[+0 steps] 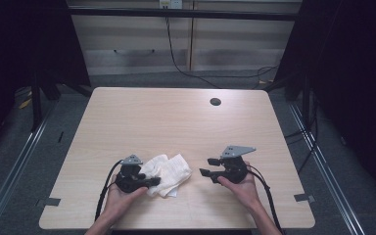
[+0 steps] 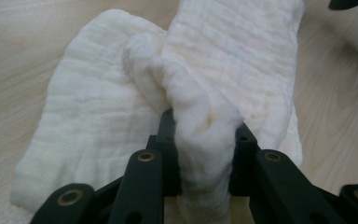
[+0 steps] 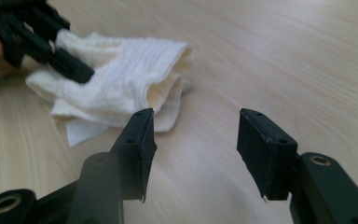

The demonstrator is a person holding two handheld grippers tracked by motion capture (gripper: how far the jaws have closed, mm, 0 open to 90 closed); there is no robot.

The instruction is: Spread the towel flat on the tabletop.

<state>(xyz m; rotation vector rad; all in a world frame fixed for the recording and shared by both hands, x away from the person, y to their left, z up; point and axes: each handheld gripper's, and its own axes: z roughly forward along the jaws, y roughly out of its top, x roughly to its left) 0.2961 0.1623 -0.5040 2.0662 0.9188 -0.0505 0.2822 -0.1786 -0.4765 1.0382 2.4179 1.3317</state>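
Nearest the person, at the front edge of the pale wooden counter (image 1: 127, 112), two hands come in from below, each holding black tongs. On the near left, the left tongs (image 1: 149, 182) are clenched on a bunched fold of a white cloth (image 1: 169, 172); in the left gripper view that fold (image 2: 204, 135) stands pinched between the two black jaws, with both pads pressing against it, while the rest of the cloth spreads flat on the wood beyond. The cloth is a crumpled, ribbed white piece lying on the counter's near half, slightly left of the middle, its left part under the left tongs.

To the right of it, well apart from the cloth, the right tongs (image 1: 208, 166) are released, the jaws standing apart with nothing between them and pointing left toward the cloth. In the right gripper view the right tongs (image 3: 193, 144) frame bare wood, and the cloth (image 3: 130, 79) lies beyond them with the left tongs (image 3: 70, 65) resting on its far left part.

Farther back, a round dark cable hole (image 1: 215, 102) sits near the counter's far edge. Behind that, a black cable (image 1: 176, 58) hangs down in front of pale cabinet doors (image 1: 142, 39).
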